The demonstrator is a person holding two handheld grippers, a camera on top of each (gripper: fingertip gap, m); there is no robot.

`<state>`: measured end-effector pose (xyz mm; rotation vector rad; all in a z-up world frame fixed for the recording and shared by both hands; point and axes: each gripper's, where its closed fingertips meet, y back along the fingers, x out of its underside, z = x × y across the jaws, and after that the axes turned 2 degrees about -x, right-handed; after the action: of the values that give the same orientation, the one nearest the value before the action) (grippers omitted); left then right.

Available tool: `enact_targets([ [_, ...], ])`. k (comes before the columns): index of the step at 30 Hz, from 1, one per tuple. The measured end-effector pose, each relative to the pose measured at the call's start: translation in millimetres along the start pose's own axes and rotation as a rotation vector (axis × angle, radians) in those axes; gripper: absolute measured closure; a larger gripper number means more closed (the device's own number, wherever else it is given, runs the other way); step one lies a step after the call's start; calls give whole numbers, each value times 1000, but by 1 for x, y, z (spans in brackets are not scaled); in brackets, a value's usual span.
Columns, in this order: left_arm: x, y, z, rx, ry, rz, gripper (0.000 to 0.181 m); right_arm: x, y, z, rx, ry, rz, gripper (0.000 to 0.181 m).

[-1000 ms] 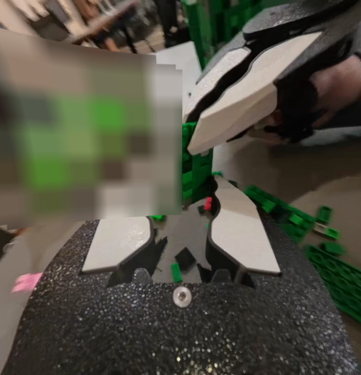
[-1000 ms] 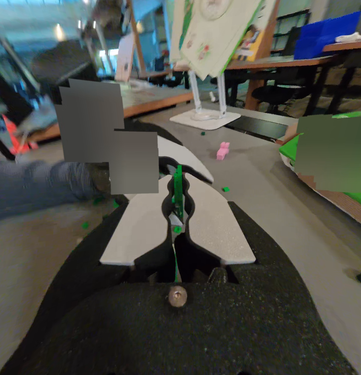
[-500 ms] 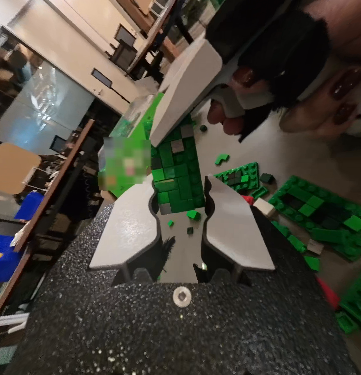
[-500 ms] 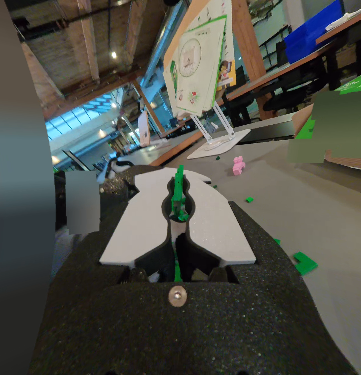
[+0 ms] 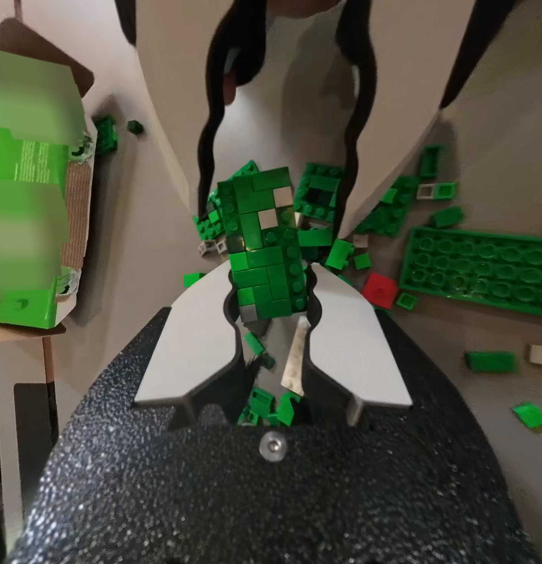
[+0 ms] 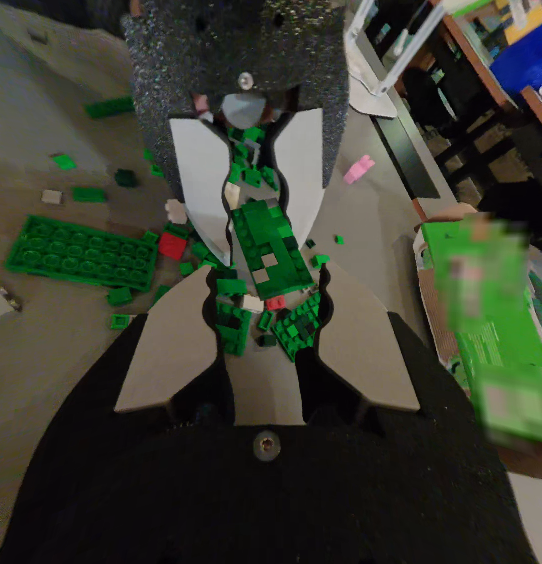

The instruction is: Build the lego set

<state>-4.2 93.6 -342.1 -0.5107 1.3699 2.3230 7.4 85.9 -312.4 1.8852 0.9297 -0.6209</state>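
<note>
Green lego panel [image 5: 263, 256] clamped in left tool [image 5: 268, 276]; right tool [image 6: 265, 274] spread wide, empty.

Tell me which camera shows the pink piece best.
The right wrist view. The pink piece lies in plain sight on the grey table, right of the left gripper, with nothing over it, though slightly blurred. The left wrist view shows no pink piece at all: only green, red and pale bricks are visible there.
</note>
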Motion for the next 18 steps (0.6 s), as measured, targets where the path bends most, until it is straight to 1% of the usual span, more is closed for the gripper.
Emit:
enact_targets([
  [3,-9,4,-5,32,6,-29,139,-5,2,-3,63,90,-25,140],
  [4,-11,5,-3,28,23,-40,139,-6,4,-6,92,122,-27,143],
  [8,-13,5,8,-34,73,-74,140,-7,5,-15,183,197,-24,146],
  [11,-13,4,11,-37,126,-93,140,-9,5,-17,210,201,-45,146],
  [14,-18,6,13,-12,197,-163,140,-11,7,-19,227,208,-71,146],
  [16,-23,10,16,28,302,-229,140,-15,9,-22,253,214,-93,146],
  [18,-25,14,14,106,409,-276,135,-18,14,-26,294,229,-115,146],
])
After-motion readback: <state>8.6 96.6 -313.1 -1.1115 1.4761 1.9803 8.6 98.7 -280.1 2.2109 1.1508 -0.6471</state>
